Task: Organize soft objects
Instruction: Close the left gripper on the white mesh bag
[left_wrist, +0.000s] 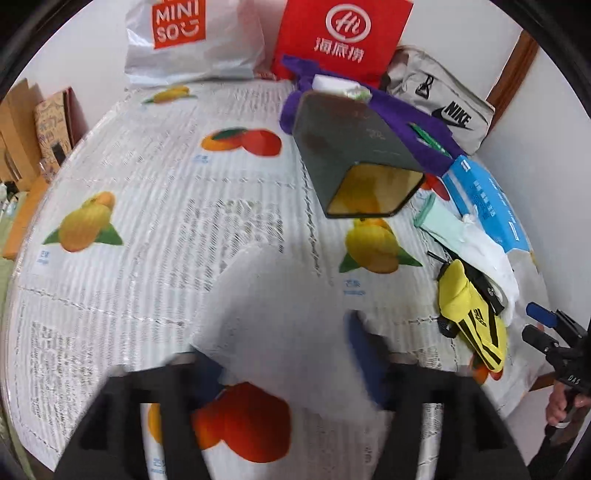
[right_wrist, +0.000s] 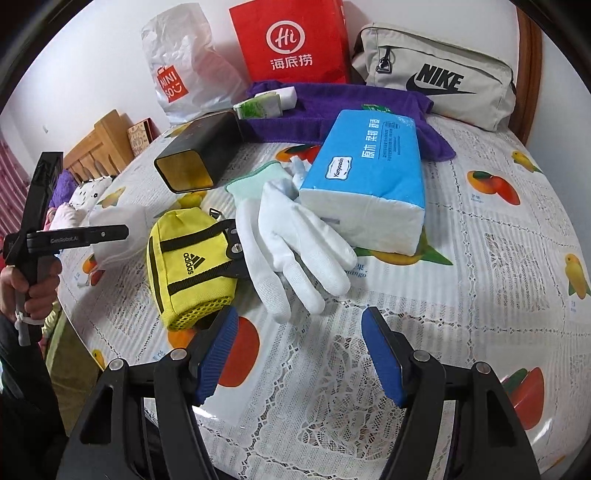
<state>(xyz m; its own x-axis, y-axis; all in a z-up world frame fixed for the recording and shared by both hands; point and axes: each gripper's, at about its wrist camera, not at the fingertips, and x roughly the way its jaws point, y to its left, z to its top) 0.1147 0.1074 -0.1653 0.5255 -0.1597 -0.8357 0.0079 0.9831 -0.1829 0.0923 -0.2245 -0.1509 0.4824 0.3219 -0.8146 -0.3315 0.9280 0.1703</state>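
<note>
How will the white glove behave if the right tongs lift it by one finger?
Probably floppy: the glove lies flat, its fingers splayed limply on the tablecloth. Likely very light, being thin knit. Its cuff touches the tissue pack, so lifting may drag against it.

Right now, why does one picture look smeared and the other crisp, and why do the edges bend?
Left wrist view: motion blur smears the tablecloth and the white object between the left gripper fingers. Right wrist view: sharp; the white gloves and yellow pouch read clearly. Both views: the fisheye lens curves the table edge, with dark corners.
</note>
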